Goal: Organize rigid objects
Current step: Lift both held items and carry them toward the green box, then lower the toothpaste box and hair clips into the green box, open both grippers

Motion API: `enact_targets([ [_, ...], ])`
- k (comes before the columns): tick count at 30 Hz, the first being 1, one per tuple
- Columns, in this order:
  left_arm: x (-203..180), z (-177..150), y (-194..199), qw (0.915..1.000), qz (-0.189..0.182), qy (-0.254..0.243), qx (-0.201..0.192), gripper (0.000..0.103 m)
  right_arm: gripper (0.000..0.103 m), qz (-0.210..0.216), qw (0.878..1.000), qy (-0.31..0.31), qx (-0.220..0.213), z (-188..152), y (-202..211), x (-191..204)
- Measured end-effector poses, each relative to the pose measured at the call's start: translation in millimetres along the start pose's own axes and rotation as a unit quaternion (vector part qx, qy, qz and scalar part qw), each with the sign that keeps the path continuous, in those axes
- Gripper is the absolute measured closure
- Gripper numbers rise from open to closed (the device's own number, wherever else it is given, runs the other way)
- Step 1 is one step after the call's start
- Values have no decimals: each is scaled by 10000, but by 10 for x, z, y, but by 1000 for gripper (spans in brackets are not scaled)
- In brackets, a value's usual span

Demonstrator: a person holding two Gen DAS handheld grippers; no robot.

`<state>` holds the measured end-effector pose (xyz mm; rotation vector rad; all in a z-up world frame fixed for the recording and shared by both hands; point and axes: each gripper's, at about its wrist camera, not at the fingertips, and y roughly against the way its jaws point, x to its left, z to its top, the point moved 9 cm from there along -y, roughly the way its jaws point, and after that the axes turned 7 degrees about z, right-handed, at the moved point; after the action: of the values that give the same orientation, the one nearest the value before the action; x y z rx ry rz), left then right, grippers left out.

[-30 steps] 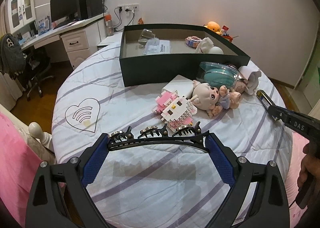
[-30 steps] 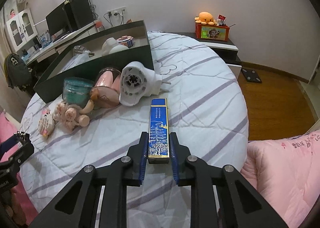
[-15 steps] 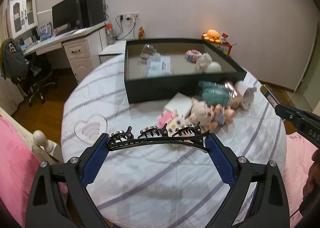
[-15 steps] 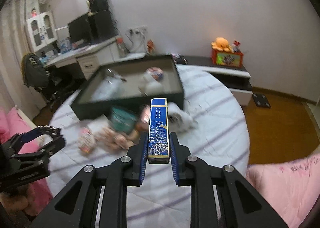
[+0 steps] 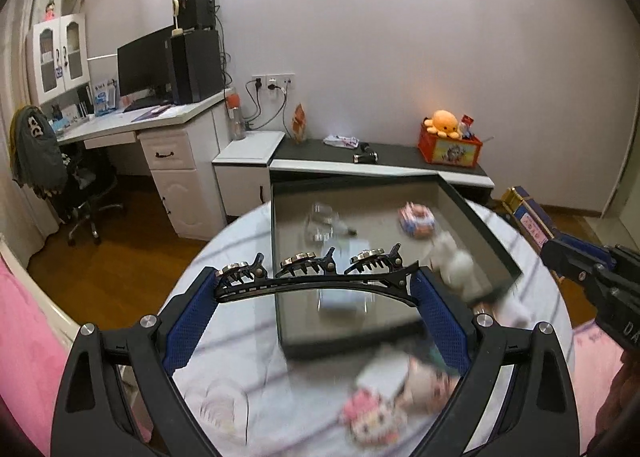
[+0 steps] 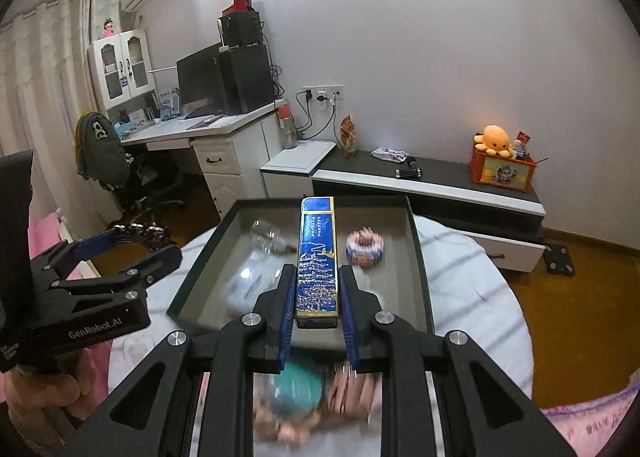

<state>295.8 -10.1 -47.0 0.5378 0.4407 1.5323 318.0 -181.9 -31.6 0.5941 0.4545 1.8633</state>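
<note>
Blue box (image 6: 317,261): sitting clamped lengthwise in the right gripper (image 6: 316,313), hanging above the tray (image 6: 420,257).
Left gripper (image 5: 316,299): pinching a black hair clip (image 5: 316,277) by its two ends, hovering above the tray's near edge.
Toys (image 5: 372,419): lying blurred on the bed (image 5: 240,357) beside the tray.

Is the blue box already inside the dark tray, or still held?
Still held: the right gripper is shut on the blue box, above the dark tray.
</note>
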Motion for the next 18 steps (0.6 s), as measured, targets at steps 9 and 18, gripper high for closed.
enact_targets([
  [9, -236, 395, -743, 9997, -47, -62, 233, 7, 82, 48, 9993, -144, 335, 200, -719, -311],
  [18, -488, 373, -1370, 9972, -139, -174, 718, 7, 82, 24, 9956, -308, 882, 55, -1208, -545],
])
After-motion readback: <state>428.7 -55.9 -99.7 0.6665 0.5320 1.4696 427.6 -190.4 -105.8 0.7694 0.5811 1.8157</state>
